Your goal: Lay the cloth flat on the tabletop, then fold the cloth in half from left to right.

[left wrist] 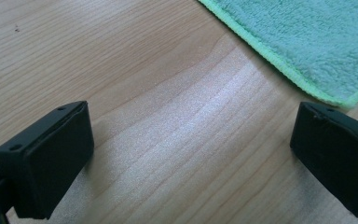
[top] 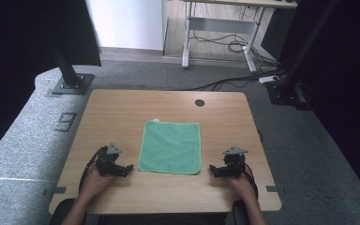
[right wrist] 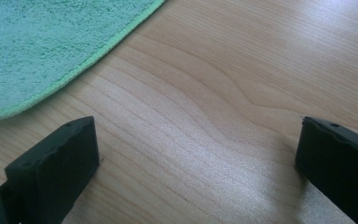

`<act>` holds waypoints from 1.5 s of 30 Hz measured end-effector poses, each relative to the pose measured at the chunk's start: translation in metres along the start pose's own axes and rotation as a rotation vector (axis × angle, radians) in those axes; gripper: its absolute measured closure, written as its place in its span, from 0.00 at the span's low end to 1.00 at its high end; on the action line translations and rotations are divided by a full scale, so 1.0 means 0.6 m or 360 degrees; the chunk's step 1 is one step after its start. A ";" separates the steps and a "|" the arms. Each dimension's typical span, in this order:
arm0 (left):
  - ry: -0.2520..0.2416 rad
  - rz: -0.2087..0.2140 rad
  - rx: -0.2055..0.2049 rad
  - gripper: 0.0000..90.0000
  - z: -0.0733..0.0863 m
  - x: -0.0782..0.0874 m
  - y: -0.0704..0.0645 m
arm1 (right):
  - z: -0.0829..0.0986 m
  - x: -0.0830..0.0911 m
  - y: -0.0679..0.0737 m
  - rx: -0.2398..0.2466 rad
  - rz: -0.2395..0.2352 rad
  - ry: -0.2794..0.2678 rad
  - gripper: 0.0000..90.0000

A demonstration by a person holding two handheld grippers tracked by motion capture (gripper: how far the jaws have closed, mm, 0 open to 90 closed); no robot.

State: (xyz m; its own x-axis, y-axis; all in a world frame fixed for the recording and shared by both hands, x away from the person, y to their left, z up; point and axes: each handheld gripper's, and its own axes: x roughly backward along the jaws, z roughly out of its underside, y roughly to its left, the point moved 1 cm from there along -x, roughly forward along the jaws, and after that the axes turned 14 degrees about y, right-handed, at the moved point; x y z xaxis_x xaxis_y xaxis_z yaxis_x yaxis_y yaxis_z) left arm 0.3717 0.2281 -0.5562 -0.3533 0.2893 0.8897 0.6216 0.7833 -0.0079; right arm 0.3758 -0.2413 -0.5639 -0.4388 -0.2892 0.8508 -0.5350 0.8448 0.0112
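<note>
Left gripper (top: 130, 167): rested on the table (top: 122, 112) just beside the cloth's near left corner, not touching it; jaws spread wide, nothing between them.
Green cloth (top: 170, 146): lay flat and square at the table's middle, between the two grippers.
Right gripper (top: 212, 168): sat just beside the near right corner, apart from the hem; jaws released, empty.
Step in hand: judged as the approach, before any pinch; probably a fold to come.
Next move: each gripper needed to slide inward and close one jaw under, one over, its corner.
High view: gave the whole cloth outline, a small tag at the far left corner, and both hands.
Gripper views: gave the terry pile (left wrist: 317, 37) and the lighter stitched hem (right wrist: 88, 63), and bare wood grain between the jaws.
</note>
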 end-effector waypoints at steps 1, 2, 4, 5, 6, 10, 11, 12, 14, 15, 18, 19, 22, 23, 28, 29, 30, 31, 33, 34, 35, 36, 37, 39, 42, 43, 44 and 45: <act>0.0001 -0.0002 0.0000 0.00 0.000 0.000 0.000 | 0.000 0.000 0.000 0.0000 0.0000 -0.0001 0.00; 0.0001 -0.0002 0.0000 0.00 0.000 0.000 0.000 | 0.000 0.000 0.000 0.0000 0.0000 -0.0001 0.00; 0.0000 -0.0002 0.0001 0.00 0.000 0.000 0.000 | 0.000 0.000 0.000 0.0000 0.0000 -0.0001 0.00; 0.0000 -0.0002 0.0001 0.00 0.000 0.000 0.000 | 0.000 0.000 0.000 0.0000 0.0000 -0.0001 0.00; 0.0001 -0.0002 0.0001 0.00 0.000 0.000 0.000 | 0.000 0.000 0.000 -0.0001 0.0000 -0.0001 0.00; 0.0001 -0.0001 -0.0001 0.00 -0.001 0.000 0.000 | 0.000 0.000 0.000 0.0000 0.0000 0.0000 0.00; 0.0000 0.0000 -0.0001 0.00 -0.001 -0.001 0.000 | 0.000 0.000 0.000 -0.0002 0.0001 -0.0001 0.00; 0.0001 0.0000 0.0002 0.00 -0.002 -0.001 0.000 | 0.000 0.000 0.000 -0.0003 0.0002 -0.0001 0.00; 0.0022 0.0001 0.0007 0.00 -0.005 0.000 0.000 | 0.000 0.000 0.000 -0.0005 0.0005 -0.0001 0.00; 0.0035 0.0002 0.0007 0.00 -0.007 0.000 0.000 | 0.001 0.000 0.001 -0.0009 0.0008 -0.0001 0.00; 0.0051 0.0021 0.0017 0.00 -0.011 0.001 0.002 | 0.001 0.001 0.001 -0.0009 0.0008 0.0006 0.00; 0.0053 0.0031 0.0022 0.00 -0.012 0.002 0.004 | 0.000 0.001 0.002 -0.0012 0.0008 0.0008 0.00; 0.0019 0.0043 0.0046 0.00 -0.016 0.006 0.009 | -0.001 0.003 0.003 -0.0017 0.0008 0.0024 0.00; -0.0008 0.0034 0.0057 0.00 -0.023 0.010 0.012 | -0.003 0.004 0.005 -0.0030 -0.0002 0.0018 0.00; -0.0060 0.0025 0.0080 0.00 -0.047 0.011 0.017 | -0.013 0.009 0.018 -0.0057 -0.0039 -0.0020 0.00; -0.0072 0.0007 0.0057 0.00 -0.063 0.008 0.014 | -0.020 0.010 0.028 -0.0049 -0.0053 -0.0024 0.00; -0.0072 0.0007 0.0057 0.00 -0.063 0.008 0.014 | -0.020 0.010 0.028 -0.0049 -0.0053 -0.0024 0.00; -0.0076 0.0003 0.0046 0.00 -0.070 0.005 0.011 | -0.028 0.008 0.041 -0.0031 -0.0075 -0.0012 0.00; -0.0081 0.0008 0.0029 0.00 -0.084 -0.004 0.004 | -0.036 0.006 0.053 -0.0014 -0.0085 -0.0010 0.00; -0.0075 0.0007 0.0019 0.00 -0.090 -0.009 0.001 | -0.036 0.006 0.053 -0.0014 -0.0085 -0.0010 0.00; -0.0063 0.0007 0.0005 0.00 -0.095 -0.015 -0.004 | -0.041 0.005 0.059 -0.0007 -0.0088 -0.0017 0.00; -0.0021 -0.0033 -0.0034 0.00 -0.098 -0.027 -0.013 | -0.049 0.003 0.071 -0.0004 -0.0097 -0.0031 0.00; 0.0011 -0.0063 -0.0063 0.00 -0.098 -0.032 -0.017 | -0.052 0.002 0.075 0.0007 -0.0088 -0.0038 0.00; 0.0040 -0.0089 -0.0089 0.00 -0.094 -0.038 -0.022 | -0.055 0.000 0.083 0.0021 -0.0078 -0.0032 0.00; 0.0043 -0.0066 -0.0064 0.00 -0.091 -0.038 -0.022 | -0.055 -0.006 0.086 0.0028 -0.0056 -0.0001 0.00; 0.0041 -0.0058 -0.0061 0.00 -0.089 -0.037 -0.023 | -0.054 -0.008 0.086 0.0021 -0.0058 0.0015 0.00; 0.0046 -0.0052 -0.0055 0.00 -0.087 -0.036 -0.025 | -0.054 -0.007 0.085 0.0020 -0.0064 0.0012 0.00; 0.0046 -0.0052 -0.0055 0.00 -0.087 -0.036 -0.025 | -0.054 -0.007 0.085 0.0020 -0.0064 0.0012 0.00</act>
State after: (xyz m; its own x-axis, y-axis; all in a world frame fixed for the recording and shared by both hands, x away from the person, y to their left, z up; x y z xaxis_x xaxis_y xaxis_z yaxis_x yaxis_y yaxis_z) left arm 0.4066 0.1815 -0.5515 -0.3537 0.2473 0.9021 0.6341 0.7723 0.0369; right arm 0.3738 -0.1823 -0.5500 -0.4116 -0.3194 0.8536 -0.5612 0.8268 0.0387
